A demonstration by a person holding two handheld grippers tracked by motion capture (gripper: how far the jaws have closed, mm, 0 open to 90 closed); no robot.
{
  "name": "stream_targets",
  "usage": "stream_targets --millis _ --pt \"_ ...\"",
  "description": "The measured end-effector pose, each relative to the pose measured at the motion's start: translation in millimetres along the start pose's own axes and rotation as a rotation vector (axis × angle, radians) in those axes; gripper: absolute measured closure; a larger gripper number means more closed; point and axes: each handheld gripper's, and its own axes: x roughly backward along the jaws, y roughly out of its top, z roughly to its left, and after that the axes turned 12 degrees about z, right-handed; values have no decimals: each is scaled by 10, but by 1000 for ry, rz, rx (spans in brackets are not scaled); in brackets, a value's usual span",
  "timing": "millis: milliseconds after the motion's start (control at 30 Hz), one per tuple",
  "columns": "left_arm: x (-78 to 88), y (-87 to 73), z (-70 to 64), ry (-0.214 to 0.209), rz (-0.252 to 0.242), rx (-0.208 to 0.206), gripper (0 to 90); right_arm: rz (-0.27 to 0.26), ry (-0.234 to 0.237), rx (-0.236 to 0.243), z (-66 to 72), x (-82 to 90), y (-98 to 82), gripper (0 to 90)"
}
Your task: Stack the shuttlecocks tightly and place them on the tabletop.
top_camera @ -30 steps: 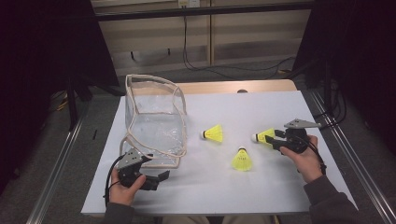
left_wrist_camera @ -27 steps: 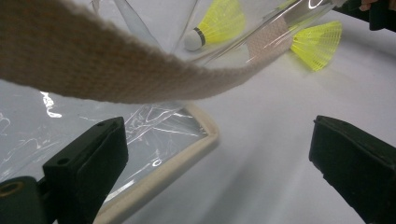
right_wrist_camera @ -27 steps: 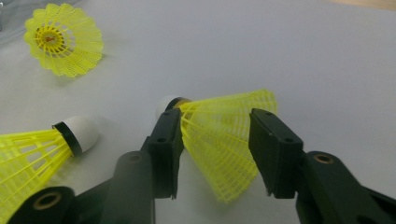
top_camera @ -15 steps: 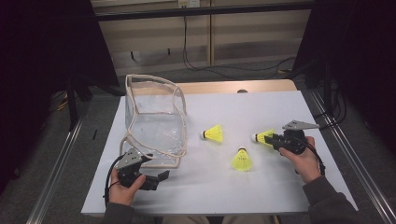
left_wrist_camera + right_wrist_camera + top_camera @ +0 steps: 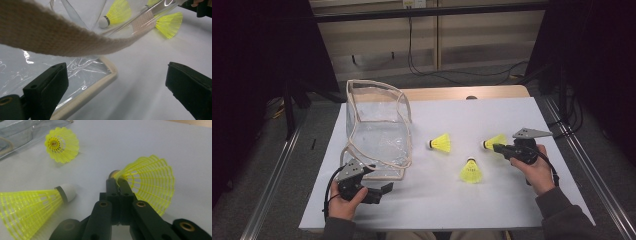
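Right gripper (image 5: pixel 498 147): jaws clenched on the skirt edge of a yellow shuttlecock (image 5: pixel 147 180), at the right of the white desk (image 5: pixel 492 200). Two further shuttlecocks lie near it, one at centre (image 5: pixel 441 143), one nearer the person (image 5: pixel 470 171). Left gripper (image 5: pixel 384 189): jaws released, beside the near corner of a clear bag (image 5: pixel 377 131), its webbing strap (image 5: pixel 50 35) overhead

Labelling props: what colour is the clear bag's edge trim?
Beige woven trim on the clear bag; clearest in the left gripper view.
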Motion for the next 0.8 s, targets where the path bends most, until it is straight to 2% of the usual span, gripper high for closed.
stream_targets --millis 333,800 --pt "1 1 -1 0 5 -2 46 -43 21 4 48 19 116 897" --pt "4 2 -2 2 8 -3 46 -65 56 30 174 -16 272 898"
